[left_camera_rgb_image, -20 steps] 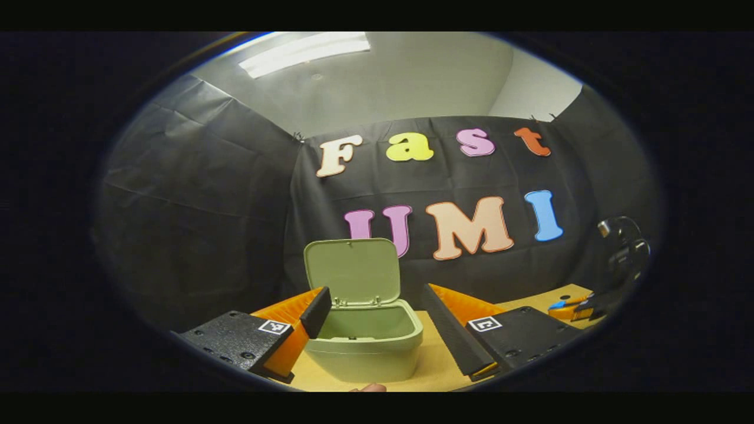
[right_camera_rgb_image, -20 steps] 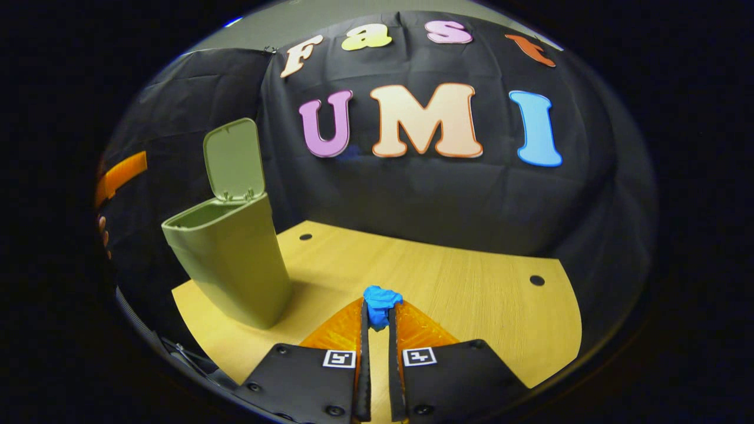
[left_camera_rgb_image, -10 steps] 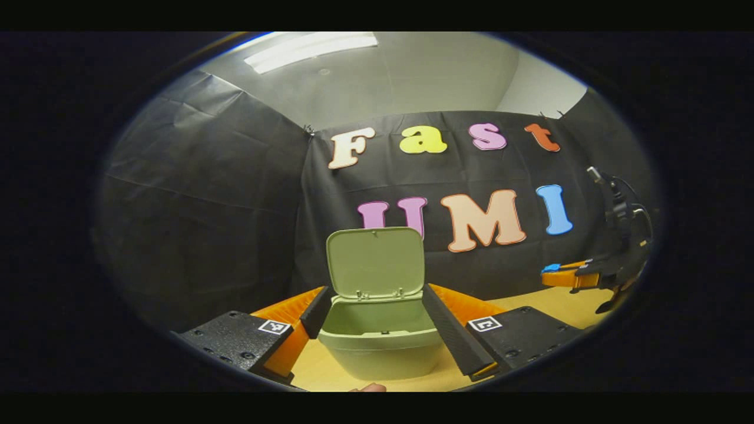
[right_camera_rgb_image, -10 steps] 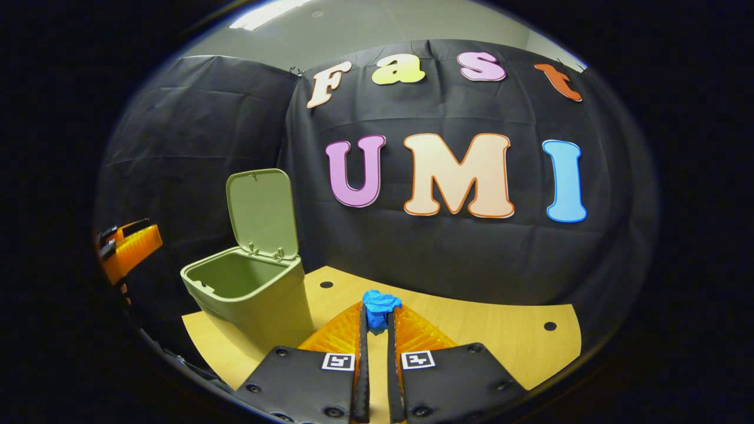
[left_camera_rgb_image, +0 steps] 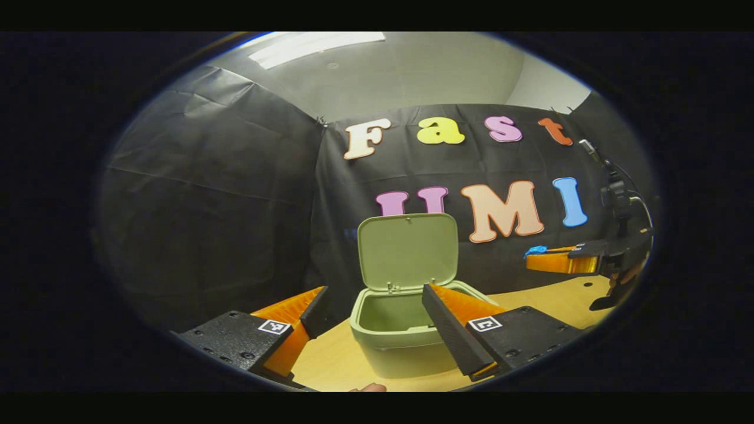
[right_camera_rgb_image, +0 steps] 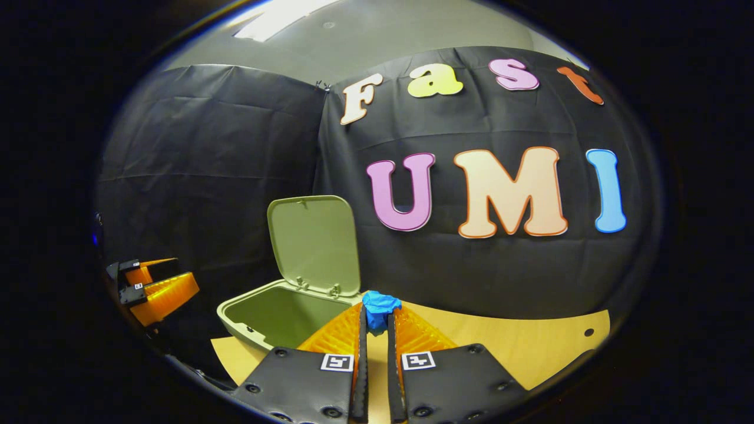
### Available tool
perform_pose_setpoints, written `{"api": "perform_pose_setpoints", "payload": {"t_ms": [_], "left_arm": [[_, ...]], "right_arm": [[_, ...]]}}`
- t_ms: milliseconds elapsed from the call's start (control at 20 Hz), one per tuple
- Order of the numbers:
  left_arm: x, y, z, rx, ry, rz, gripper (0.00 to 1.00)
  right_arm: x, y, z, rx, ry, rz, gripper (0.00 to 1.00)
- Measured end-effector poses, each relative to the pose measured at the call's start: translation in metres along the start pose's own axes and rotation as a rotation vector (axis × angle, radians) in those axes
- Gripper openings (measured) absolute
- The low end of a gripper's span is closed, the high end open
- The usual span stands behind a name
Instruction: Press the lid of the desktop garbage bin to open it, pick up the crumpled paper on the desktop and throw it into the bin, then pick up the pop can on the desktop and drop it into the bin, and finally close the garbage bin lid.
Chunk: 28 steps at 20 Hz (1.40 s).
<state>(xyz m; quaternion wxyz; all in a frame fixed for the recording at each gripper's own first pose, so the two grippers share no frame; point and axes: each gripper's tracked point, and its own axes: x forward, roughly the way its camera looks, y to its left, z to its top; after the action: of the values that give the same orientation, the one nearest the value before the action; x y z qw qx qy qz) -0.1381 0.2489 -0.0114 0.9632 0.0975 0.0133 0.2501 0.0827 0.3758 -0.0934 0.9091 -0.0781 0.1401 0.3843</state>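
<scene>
two fingers of the right gripper (right_camera_rgb_image: 375, 330) are clenched on the blue crumpled paper (right_camera_rgb_image: 379, 309), which pokes out at the tips. over the last second it's come up off the table (right_camera_rgb_image: 500, 338) and swung toward the garbage bin (right_camera_rgb_image: 277, 315), so now the wad sits just beside the rim, lid (right_camera_rgb_image: 312, 244) standing open. reckon the drop is next. left gripper (left_camera_rgb_image: 377, 318) hangs spread open by the bin, holding nothing.

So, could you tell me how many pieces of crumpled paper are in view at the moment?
1. The blue crumpled paper is pinched at the tips of the right gripper, held in the air just beside the open bin. The bin's bottom is hidden, so others could lie inside.
</scene>
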Motion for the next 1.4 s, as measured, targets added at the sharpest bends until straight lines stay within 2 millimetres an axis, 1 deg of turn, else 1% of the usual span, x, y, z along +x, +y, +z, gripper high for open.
{"api": "perform_pose_setpoints", "payload": {"t_ms": [100,150,300,400,450,500,550,600,650,700,750,800,850,950,1000,1150,1200,1250,1400], "left_arm": [[0.001,0.010,-0.004,0.004,0.006,0.012,0.93],[0.001,0.015,-0.005,0.002,0.010,0.017,0.93],[0.000,0.031,-0.013,0.001,0.028,0.041,0.93],[-0.001,0.037,-0.019,0.005,0.046,0.053,0.93],[-0.001,0.039,-0.021,0.008,0.051,0.057,0.96],[-0.002,0.038,-0.022,0.010,0.053,0.059,0.93],[-0.003,0.037,-0.022,0.012,0.055,0.057,0.93],[-0.003,0.034,-0.021,0.012,0.053,0.054,0.96],[-0.002,0.030,-0.020,0.012,0.052,0.049,0.93],[-0.001,0.024,-0.020,0.011,0.049,0.043,0.94],[0.000,0.018,-0.018,0.011,0.047,0.034,0.94],[-0.001,0.011,-0.019,0.010,0.043,0.020,0.96],[0.001,0.002,-0.017,0.008,0.039,0.004,0.93],[0.003,-0.017,-0.015,0.001,0.032,-0.030,0.93],[0.005,-0.028,-0.014,-0.007,0.027,-0.049,0.96],[0.005,-0.063,-0.008,-0.032,0.017,-0.110,0.96],[0.006,-0.074,-0.005,-0.033,0.010,-0.129,0.96],[0.006,-0.085,-0.001,-0.033,0.004,-0.144,0.96],[0.005,-0.115,0.006,-0.042,-0.013,-0.186,0.96]], "right_arm": [[0.010,0.018,-0.005,-0.018,0.012,0.034,0.14],[0.016,0.026,-0.007,-0.025,0.020,0.049,0.15],[0.031,0.049,-0.016,-0.029,0.047,0.093,0.15],[0.039,0.061,-0.025,-0.031,0.069,0.119,0.15],[0.043,0.065,-0.028,-0.034,0.080,0.131,0.15],[0.043,0.069,-0.032,-0.037,0.092,0.142,0.15],[0.046,0.071,-0.036,-0.043,0.102,0.151,0.21],[0.046,0.076,-0.041,-0.045,0.113,0.172,0.41],[0.047,0.078,-0.044,-0.047,0.117,0.182,0.60],[0.048,0.076,-0.045,-0.052,0.114,0.184,0.80],[0.043,0.071,-0.044,-0.055,0.112,0.171,1.00],[0.038,0.067,-0.043,-0.058,0.102,0.155,0.98],[0.031,0.060,-0.040,-0.059,0.086,0.141,0.99],[0.017,0.043,-0.031,-0.062,0.047,0.100,0.98],[0.008,0.031,-0.026,-0.067,0.026,0.076,0.98],[-0.021,-0.005,-0.015,-0.078,-0.017,-0.002,0.98],[-0.032,-0.018,-0.013,-0.080,-0.029,-0.030,1.00],[-0.042,-0.030,-0.011,-0.081,-0.034,-0.056,0.98],[-0.071,-0.062,-0.010,-0.072,-0.042,-0.118,0.98]]}}
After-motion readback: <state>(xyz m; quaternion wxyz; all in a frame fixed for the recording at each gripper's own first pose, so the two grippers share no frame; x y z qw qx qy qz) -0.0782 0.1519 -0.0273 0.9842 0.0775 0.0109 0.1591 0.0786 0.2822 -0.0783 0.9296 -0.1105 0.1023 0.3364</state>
